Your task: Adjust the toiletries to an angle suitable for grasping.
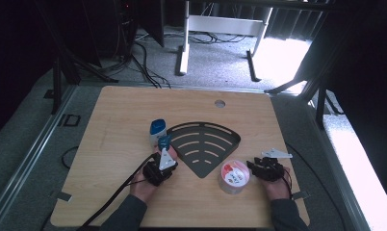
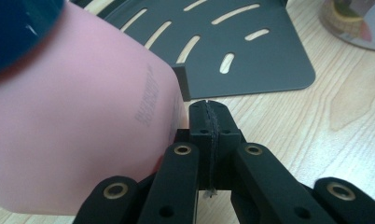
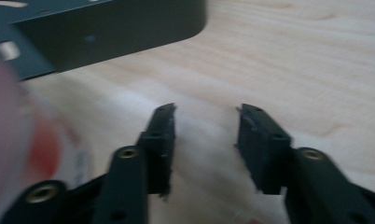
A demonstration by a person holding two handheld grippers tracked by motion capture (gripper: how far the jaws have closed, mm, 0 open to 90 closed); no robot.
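Nearby, pink bottle (image 2: 78,126) crowds closed left gripper (image 2: 207,112); right gripper (image 3: 205,122) jaws apart, empty, beside tub (image 1: 234,176).

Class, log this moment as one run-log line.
left gripper: shut, beside pink bottle | right gripper: open, nothing between, beside clear tub | fan-shaped tray: unloaded

Pale matt wood-grain table (image 1: 114,144); matt dark slotted rack (image 1: 203,144), likely metal; smooth pink plastic bottle (image 2: 78,126).
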